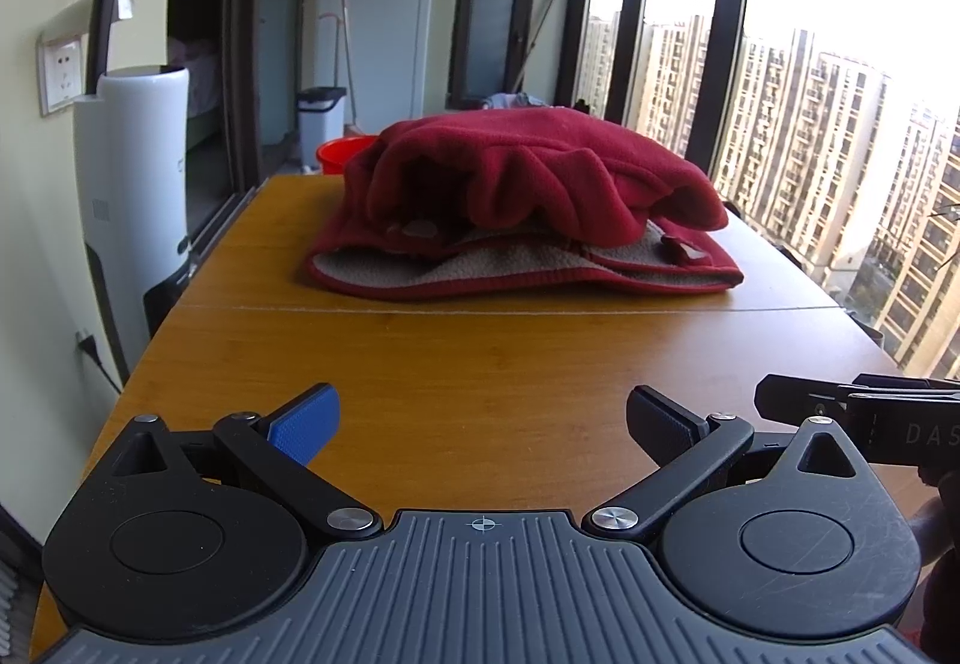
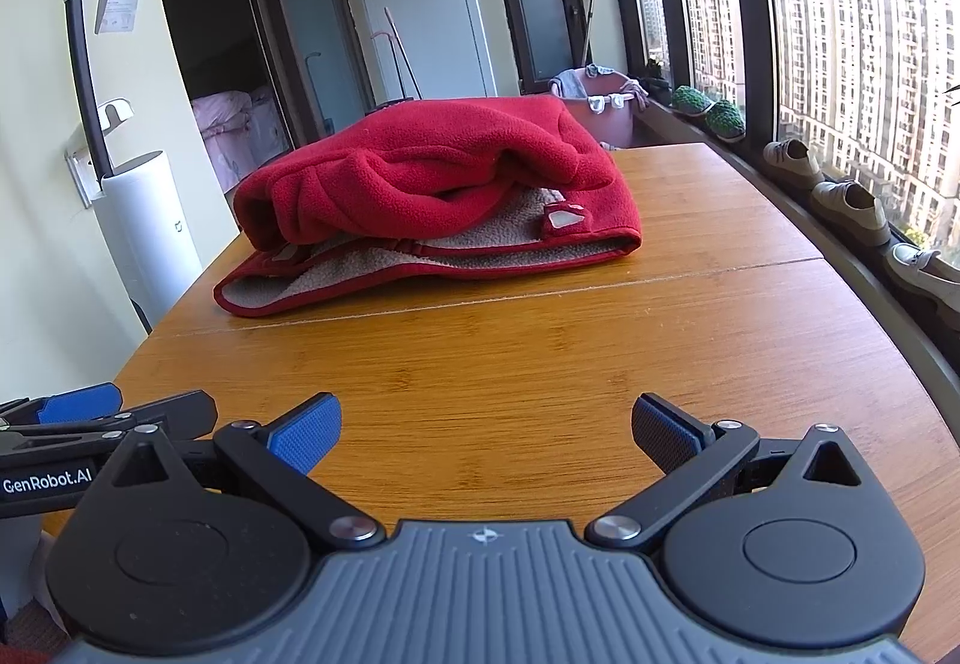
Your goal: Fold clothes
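The left gripper (image 1: pixel 483 427) hovers low over the near end of the honey-coloured wooden bench (image 1: pixel 480 364), fingers spread wide and empty. Well ahead, at the far half, lies the bulky red fleece garment with a beige pile lining (image 1: pixel 528 208) — heaped, not flat. The right gripper (image 2: pixel 486 433) sits just beside the left, equally wide and empty. The risk — thick, springy layers: a pinch may catch several at once, dragging the whole heap.

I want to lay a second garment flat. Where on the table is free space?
The wooden table is bare between the red fleece and both open tools, left tool and right tool. A narrower strip runs on the window side. The far end holds the fleece.
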A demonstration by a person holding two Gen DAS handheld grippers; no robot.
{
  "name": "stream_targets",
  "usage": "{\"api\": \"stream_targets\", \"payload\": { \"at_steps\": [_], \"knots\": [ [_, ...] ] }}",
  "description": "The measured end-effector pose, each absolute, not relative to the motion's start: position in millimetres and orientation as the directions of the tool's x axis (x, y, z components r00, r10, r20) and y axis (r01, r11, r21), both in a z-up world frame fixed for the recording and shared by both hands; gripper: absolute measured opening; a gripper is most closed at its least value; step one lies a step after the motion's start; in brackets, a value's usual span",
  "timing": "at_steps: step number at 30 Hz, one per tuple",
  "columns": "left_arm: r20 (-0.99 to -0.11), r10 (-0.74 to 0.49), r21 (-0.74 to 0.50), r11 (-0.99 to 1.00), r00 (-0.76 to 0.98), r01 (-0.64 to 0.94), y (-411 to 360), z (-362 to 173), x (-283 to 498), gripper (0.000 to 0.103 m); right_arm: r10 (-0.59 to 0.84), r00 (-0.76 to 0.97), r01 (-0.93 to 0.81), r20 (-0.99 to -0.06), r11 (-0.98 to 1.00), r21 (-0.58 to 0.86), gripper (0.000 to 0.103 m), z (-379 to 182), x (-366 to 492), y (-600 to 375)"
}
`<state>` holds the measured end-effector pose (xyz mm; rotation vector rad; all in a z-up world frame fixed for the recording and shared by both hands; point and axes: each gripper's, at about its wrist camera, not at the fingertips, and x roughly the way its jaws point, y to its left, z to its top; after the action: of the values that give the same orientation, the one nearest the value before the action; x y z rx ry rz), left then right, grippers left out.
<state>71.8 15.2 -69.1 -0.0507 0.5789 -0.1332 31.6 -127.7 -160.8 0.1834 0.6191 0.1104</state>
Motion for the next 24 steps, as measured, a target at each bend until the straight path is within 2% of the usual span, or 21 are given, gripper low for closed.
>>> {"api": "stream_targets", "payload": {
  "at_steps": [24],
  "knots": [
    [-0.544,-0.152,-0.109,0.988,0.825,0.110,17.7,-70.1,73.1,0.103,0.170,0.805,-0.055,-0.569,0.975,0.213,0.103,-160.3,33.6,-128.5]
  ]
}}
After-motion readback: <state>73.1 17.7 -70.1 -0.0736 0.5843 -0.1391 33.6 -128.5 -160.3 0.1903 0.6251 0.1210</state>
